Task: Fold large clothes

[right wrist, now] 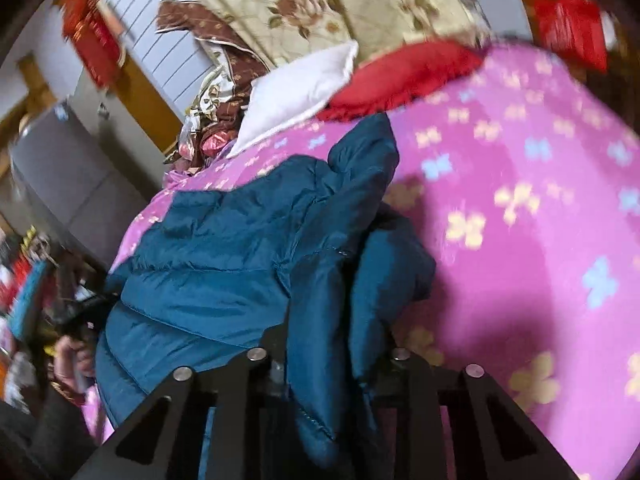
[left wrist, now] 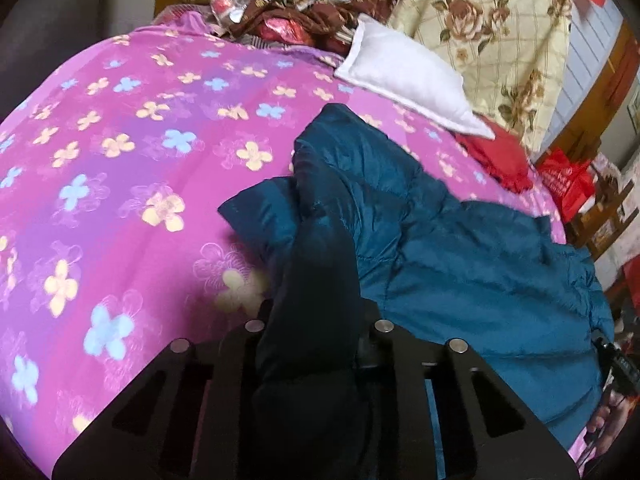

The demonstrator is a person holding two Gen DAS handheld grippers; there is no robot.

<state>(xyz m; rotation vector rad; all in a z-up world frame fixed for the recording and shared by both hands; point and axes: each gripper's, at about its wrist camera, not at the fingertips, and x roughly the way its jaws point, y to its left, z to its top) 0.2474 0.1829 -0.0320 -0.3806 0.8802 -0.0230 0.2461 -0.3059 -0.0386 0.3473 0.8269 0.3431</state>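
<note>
A teal puffer jacket [left wrist: 460,248] lies crumpled on a bed under a pink flowered bedspread [left wrist: 132,168]. The left claw [left wrist: 316,332] is clamped on a dark fold of the jacket at 6 o'clock in its view. The right claw [right wrist: 332,356] pinches another bunched fold at 6 o'clock in its own view. A white pillow [left wrist: 404,76] and a red cloth [left wrist: 496,156] lie toward 1 o'clock of the jacket.

Teal quilted jacket [left wrist: 460,260] on a pink bedspread [left wrist: 140,128] with yellow and blue flowers; white pillow [left wrist: 404,80]; cream rose-patterned quilt [left wrist: 500,24].
</note>
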